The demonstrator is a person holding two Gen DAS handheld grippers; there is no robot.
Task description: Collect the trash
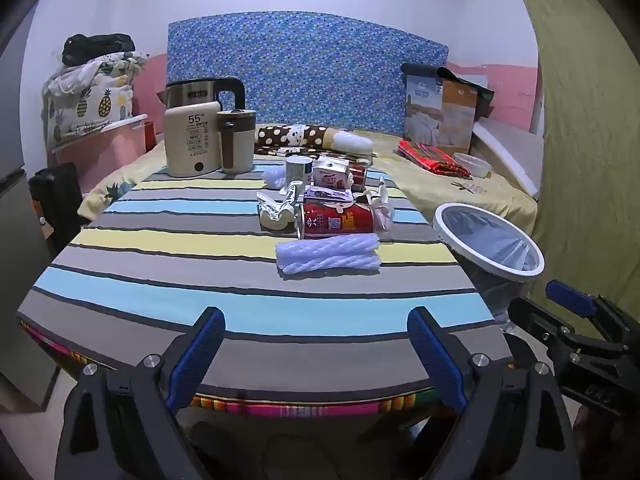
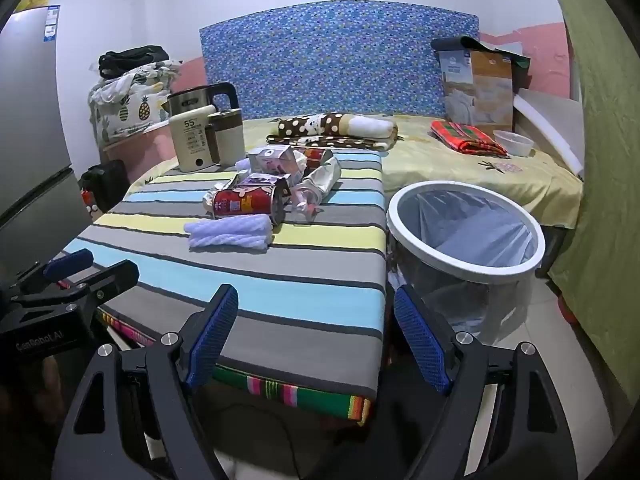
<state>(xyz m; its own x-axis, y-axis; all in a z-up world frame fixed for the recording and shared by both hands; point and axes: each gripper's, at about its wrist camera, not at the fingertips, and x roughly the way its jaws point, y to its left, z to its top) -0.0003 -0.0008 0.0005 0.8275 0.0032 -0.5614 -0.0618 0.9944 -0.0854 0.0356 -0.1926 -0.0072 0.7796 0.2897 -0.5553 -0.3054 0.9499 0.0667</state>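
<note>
A pile of trash lies mid-table on the striped cloth (image 1: 160, 240): a red can (image 1: 338, 221) on its side, a white foam net sleeve (image 1: 328, 258) in front of it, small cartons (image 1: 330, 174) and crumpled wrappers (image 1: 276, 210) behind. In the right wrist view the can (image 2: 246, 202) and the foam sleeve (image 2: 230, 232) sit left of a white-rimmed bin (image 2: 466, 232) with a clear liner, standing at the table's right edge. The bin also shows in the left wrist view (image 1: 488, 240). My left gripper (image 1: 316, 352) and right gripper (image 2: 316, 334) are both open and empty, near the table's front edge.
A beige water dispenser (image 1: 192, 142) with a kettle and a cup (image 1: 237, 140) stands at the table's back left. Behind is a bed with a spotted pillow (image 1: 308, 138), red cloth (image 1: 434, 158), a plastic bowl (image 1: 474, 164) and a box (image 1: 440, 110). A green curtain (image 2: 600, 160) hangs right.
</note>
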